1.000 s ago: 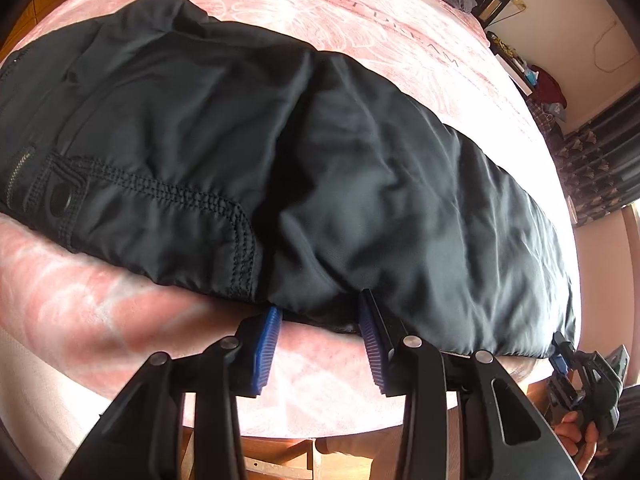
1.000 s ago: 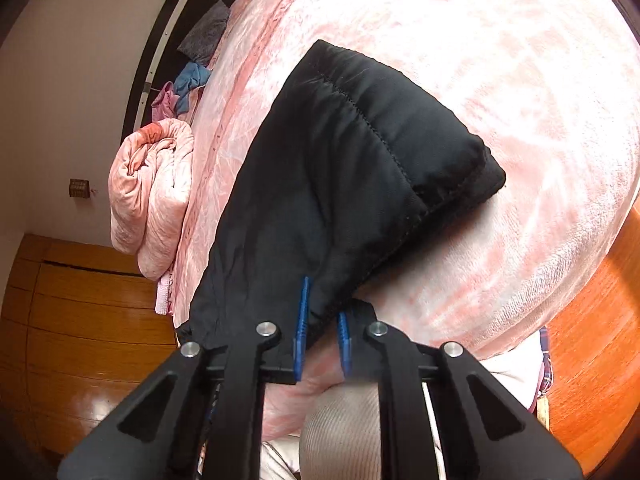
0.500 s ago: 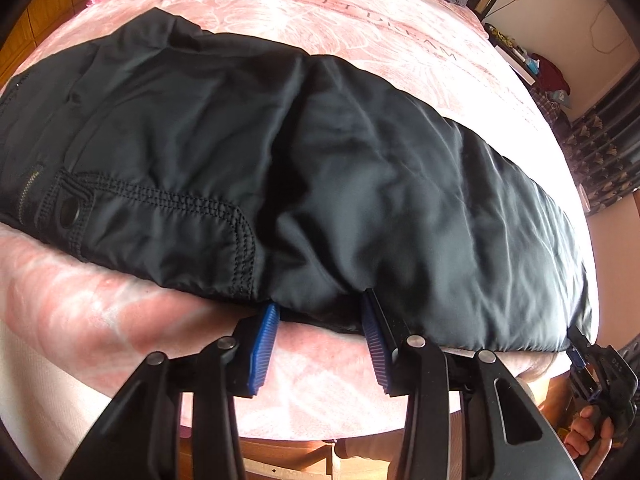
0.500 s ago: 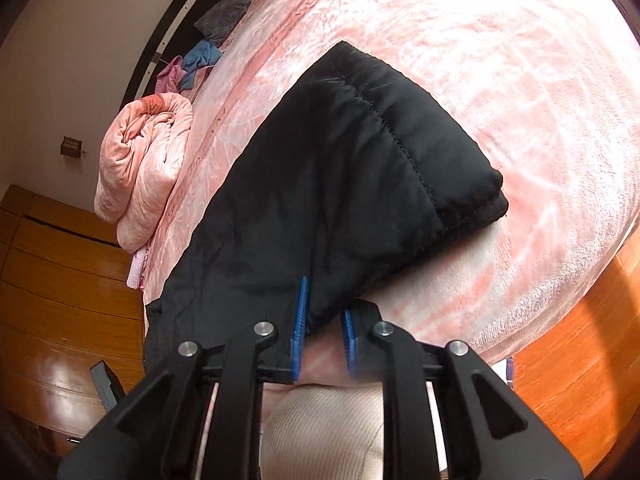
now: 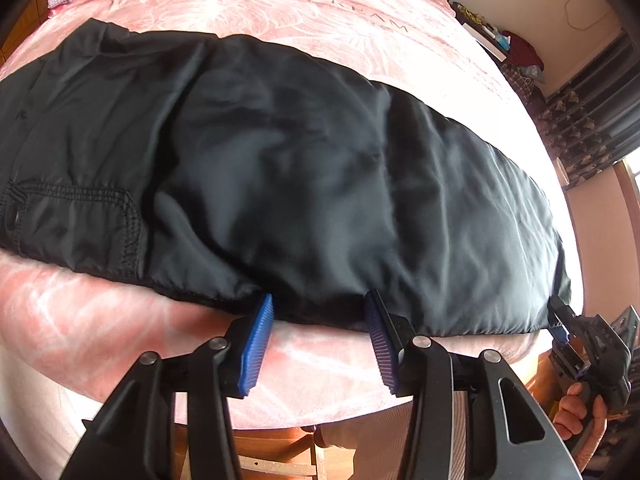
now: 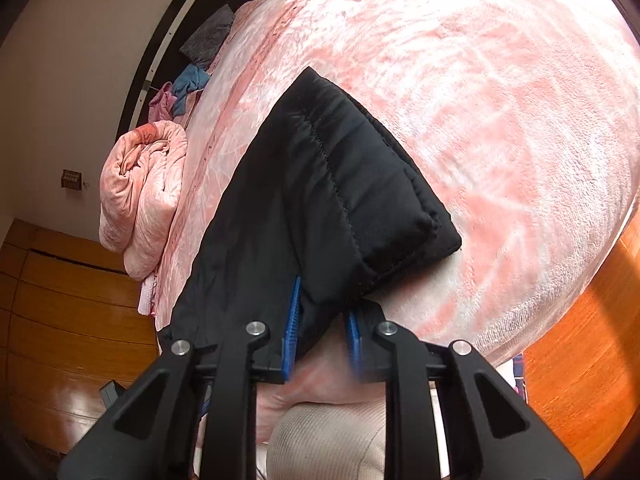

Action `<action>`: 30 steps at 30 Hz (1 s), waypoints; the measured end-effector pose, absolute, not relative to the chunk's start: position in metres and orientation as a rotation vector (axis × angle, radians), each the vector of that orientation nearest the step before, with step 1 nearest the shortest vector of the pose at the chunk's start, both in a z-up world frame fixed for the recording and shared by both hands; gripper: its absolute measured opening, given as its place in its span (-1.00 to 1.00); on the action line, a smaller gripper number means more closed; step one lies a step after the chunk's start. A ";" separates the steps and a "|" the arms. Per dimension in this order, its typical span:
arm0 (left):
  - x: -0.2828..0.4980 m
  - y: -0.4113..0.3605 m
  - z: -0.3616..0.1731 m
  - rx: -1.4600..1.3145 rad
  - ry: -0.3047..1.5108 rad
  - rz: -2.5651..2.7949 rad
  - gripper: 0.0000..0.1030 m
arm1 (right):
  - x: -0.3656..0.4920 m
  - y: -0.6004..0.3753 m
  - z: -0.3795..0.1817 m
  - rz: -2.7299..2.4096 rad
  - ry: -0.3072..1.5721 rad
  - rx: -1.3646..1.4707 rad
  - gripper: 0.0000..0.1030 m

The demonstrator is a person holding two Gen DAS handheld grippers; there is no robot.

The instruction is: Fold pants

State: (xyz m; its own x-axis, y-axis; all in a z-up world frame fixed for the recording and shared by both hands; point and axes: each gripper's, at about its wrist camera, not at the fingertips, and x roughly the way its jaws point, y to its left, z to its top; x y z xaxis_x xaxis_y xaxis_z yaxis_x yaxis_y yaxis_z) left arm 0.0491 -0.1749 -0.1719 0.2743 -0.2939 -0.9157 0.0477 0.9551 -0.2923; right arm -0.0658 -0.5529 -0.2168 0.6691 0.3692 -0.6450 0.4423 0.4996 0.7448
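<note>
Black pants [image 5: 304,184] lie lengthwise on the bed [image 5: 280,12], stretching sideways ahead of the released left claw [image 5: 318,340]. The right claw [image 6: 322,332], also unclenched, straddles the hem.

A home bedroom is shown. Most of both views is filled by a bed [image 6: 500,128] covered with a pink plush blanket [image 5: 320,4] printed with "SWEET DREAM". A rolled pink quilt [image 6: 140,196] is seen at 9 o'clock in the right wrist view, with loose clothes [image 6: 188,84] heaped by the dark headboard [image 6: 160,56] at 10 o'clock. Wooden flooring [image 6: 60,320] is visible at 8 o'clock. Patterned curtains [image 5: 580,132] are hung at 2 o'clock in the left wrist view.
</note>
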 end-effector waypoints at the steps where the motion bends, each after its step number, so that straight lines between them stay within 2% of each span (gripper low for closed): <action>1: 0.049 -0.174 -0.173 -0.226 1.275 -0.229 -0.09 | -0.066 -0.553 -0.211 -0.037 0.866 1.075 -0.81; 5: 0.050 -0.175 -0.178 -0.222 1.276 -0.226 -0.08 | -0.068 -0.544 -0.182 -0.008 0.801 0.955 -0.86; 8: 0.049 -0.175 -0.180 -0.223 1.275 -0.225 -0.07 | -0.062 -0.547 -0.208 -0.076 0.916 0.969 -0.86; 10: 0.051 -0.176 -0.180 -0.215 1.275 -0.229 -0.07 | -0.067 -0.551 -0.213 -0.061 0.890 1.028 -0.86; 13: 0.054 -0.177 -0.180 -0.230 1.276 -0.239 -0.06 | -0.069 -0.543 -0.194 -0.049 0.852 0.942 -0.86; 16: 0.051 -0.173 -0.175 -0.234 1.281 -0.242 -0.07 | -0.064 -0.550 -0.212 -0.069 0.914 1.004 -0.86; 22: 0.050 -0.151 -0.164 -0.291 1.278 -0.220 -0.08 | -0.065 -0.554 -0.210 -0.063 0.891 1.033 -0.87; 25: 0.059 -0.145 -0.178 -0.321 1.318 -0.222 -0.19 | -0.067 -0.560 -0.213 -0.042 0.868 1.101 -0.88; 30: 0.056 -0.147 -0.182 -0.313 1.308 -0.249 -0.14 | -0.068 -0.562 -0.225 -0.072 0.896 1.149 -0.88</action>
State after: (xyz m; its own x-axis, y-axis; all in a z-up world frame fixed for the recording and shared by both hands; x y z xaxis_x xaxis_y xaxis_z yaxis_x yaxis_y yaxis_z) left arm 0.0562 -0.1471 -0.1819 0.2429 -0.3529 -0.9036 0.0038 0.9318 -0.3629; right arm -0.0678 -0.5618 -0.2254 0.6629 0.3805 -0.6448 0.4787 0.4468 0.7558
